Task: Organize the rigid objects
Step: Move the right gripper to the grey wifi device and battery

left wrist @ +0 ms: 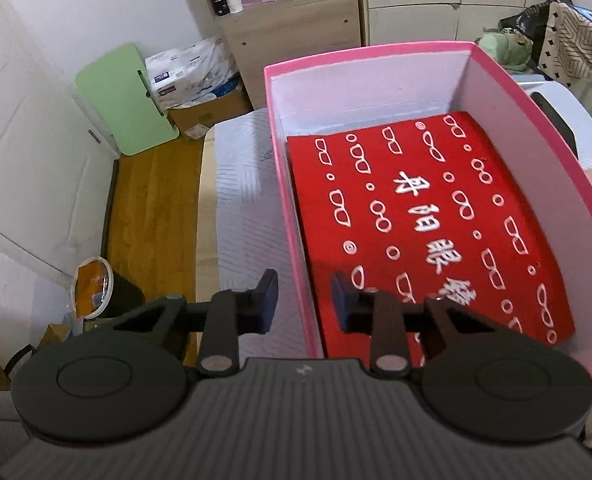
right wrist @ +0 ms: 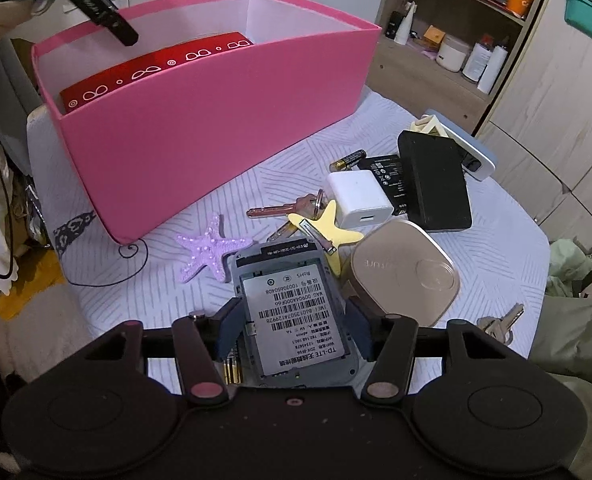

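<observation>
A pink box [left wrist: 543, 120] with white inner walls holds a red case [left wrist: 427, 216] printed with white glasses. My left gripper [left wrist: 304, 300] stands open astride the box's left wall, one finger outside and one inside over the red case, with nothing held. In the right wrist view the same pink box [right wrist: 216, 120] stands at the back, and a black finger [right wrist: 112, 20] of the left gripper hangs over its rim. My right gripper [right wrist: 294, 330] is shut on a grey router [right wrist: 292, 304] with its back cover off and its label showing.
On the white quilted cloth [right wrist: 495, 248] lie a gold square tin [right wrist: 407, 272], a purple starfish [right wrist: 208, 252], a yellow starfish [right wrist: 331, 224], keys [right wrist: 280, 210], a white charger [right wrist: 357, 198], a black box [right wrist: 435, 184] and a battery [right wrist: 347, 160]. Shelves [right wrist: 467, 20] stand behind.
</observation>
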`<state>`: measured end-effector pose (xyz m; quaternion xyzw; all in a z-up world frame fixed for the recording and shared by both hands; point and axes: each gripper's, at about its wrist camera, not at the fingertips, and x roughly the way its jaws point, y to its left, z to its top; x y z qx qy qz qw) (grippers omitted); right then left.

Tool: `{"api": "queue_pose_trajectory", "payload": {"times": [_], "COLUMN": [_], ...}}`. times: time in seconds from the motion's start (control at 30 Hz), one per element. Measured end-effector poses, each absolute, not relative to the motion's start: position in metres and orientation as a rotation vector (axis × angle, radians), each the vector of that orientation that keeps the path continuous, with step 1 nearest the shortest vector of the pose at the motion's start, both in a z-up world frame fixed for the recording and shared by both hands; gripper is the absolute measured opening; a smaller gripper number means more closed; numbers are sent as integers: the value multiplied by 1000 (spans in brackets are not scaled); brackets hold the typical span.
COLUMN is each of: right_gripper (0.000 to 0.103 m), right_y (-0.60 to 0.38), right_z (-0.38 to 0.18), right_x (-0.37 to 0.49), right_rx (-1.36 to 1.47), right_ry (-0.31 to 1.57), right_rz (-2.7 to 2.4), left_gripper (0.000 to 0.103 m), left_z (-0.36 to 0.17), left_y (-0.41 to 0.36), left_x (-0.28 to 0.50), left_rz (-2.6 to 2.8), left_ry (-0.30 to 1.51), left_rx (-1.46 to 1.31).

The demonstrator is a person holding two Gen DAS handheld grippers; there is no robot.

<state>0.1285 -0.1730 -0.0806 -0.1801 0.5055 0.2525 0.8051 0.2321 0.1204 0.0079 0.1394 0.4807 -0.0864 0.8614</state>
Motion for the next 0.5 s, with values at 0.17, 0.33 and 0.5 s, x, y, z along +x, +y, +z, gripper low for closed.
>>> {"api": "queue_pose_trajectory", "payload": {"times": [0.17,0.33,0.5], "right_gripper": [61,62,63], "right_y": [-171,-174,-175], "right_z": [-76,-75,-80], "right_x": [129,132,136], "right_rx": [-423,-444,-430], "right_ry": [1060,1082,1118], "right_rz": [527,516,511], "left_gripper": [18,7,5], "left_z": [3,-3,-8], "left_y": [123,124,122], "left_x": [241,246,245], "left_rz": [-167,-166,-159], "left_ry": [1000,1009,993], "left_rx": [269,251,253]}}
